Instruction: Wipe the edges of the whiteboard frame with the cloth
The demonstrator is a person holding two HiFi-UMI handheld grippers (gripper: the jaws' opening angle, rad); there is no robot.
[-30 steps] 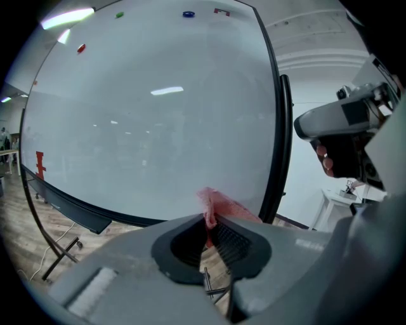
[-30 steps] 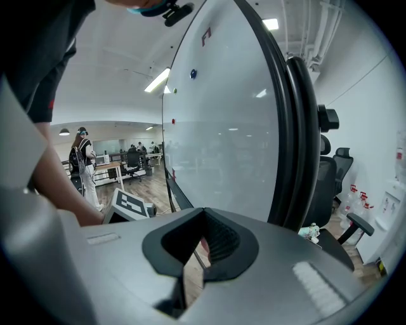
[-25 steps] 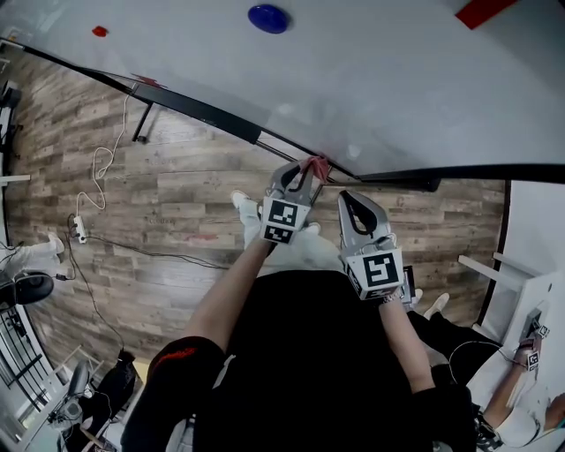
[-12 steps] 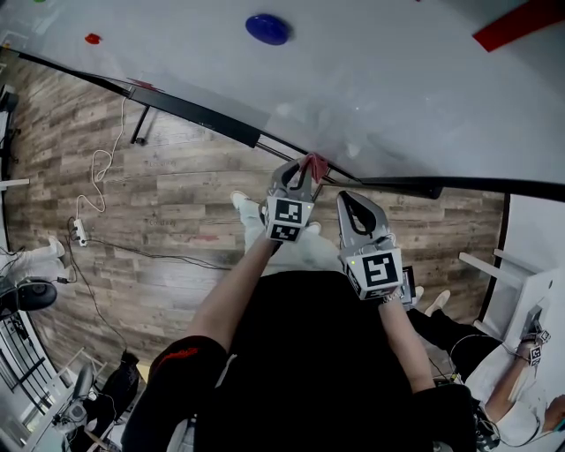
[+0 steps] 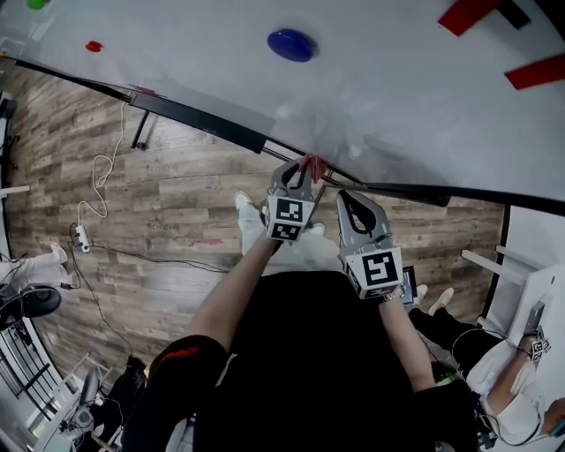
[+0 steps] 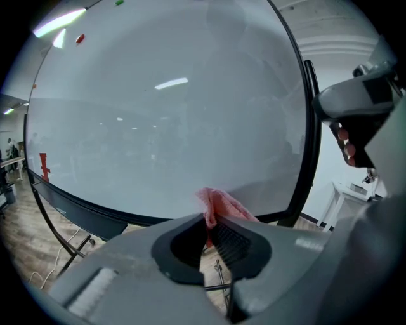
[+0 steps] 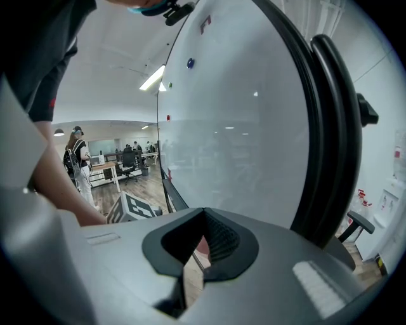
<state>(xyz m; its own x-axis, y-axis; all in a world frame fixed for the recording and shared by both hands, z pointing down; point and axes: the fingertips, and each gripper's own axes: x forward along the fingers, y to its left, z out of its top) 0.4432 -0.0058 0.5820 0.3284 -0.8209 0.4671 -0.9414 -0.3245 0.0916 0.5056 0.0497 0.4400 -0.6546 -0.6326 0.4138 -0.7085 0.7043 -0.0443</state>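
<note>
While my left gripper [image 5: 302, 172] has its jaws clamped on the pink cloth [image 5: 316, 165], the cloth touches the black whiteboard frame [image 6: 309, 146] at its lower edge; my right gripper [image 5: 351, 201] (jaws closed, nothing between) hangs just beside.

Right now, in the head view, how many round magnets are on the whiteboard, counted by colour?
Green magnet: 1
Red magnet: 1
Blue magnet: 1
Total: 3
</note>
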